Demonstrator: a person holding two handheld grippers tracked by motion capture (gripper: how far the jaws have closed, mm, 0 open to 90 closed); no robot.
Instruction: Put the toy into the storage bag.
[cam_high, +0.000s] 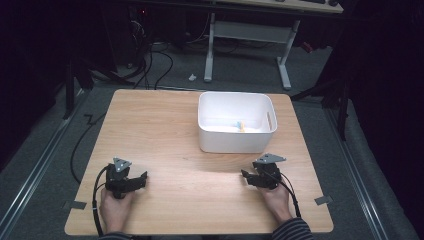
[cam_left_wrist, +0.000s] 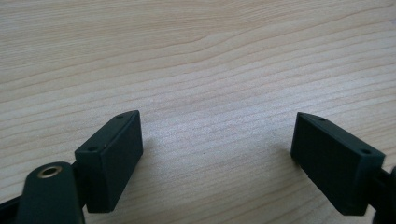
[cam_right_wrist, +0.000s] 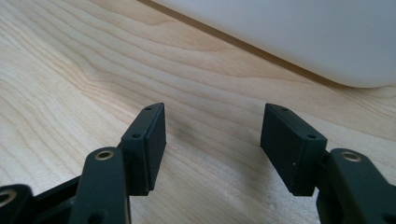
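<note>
My left gripper (cam_high: 144, 178) rests low over the wooden table (cam_high: 165, 130) near its front left, held by a hand. In the left gripper view its jaws (cam_left_wrist: 217, 140) stand wide apart over bare wood with nothing between them. My right gripper (cam_high: 245, 175) sits near the front right, pointing left, just in front of the white bin (cam_high: 236, 137). The right gripper (cam_right_wrist: 212, 130) is open with only wood grain between the pads, and the bin's white wall (cam_right_wrist: 299, 32) rises just beyond. A small yellow and blue object (cam_high: 240, 125) lies inside the bin.
Beyond the table stand a desk frame with white legs (cam_high: 210, 55) and cables (cam_high: 150, 65) on the grey floor. Bits of tape (cam_high: 323, 200) mark the floor beside the table's front corners. Bare wood spreads between the two grippers.
</note>
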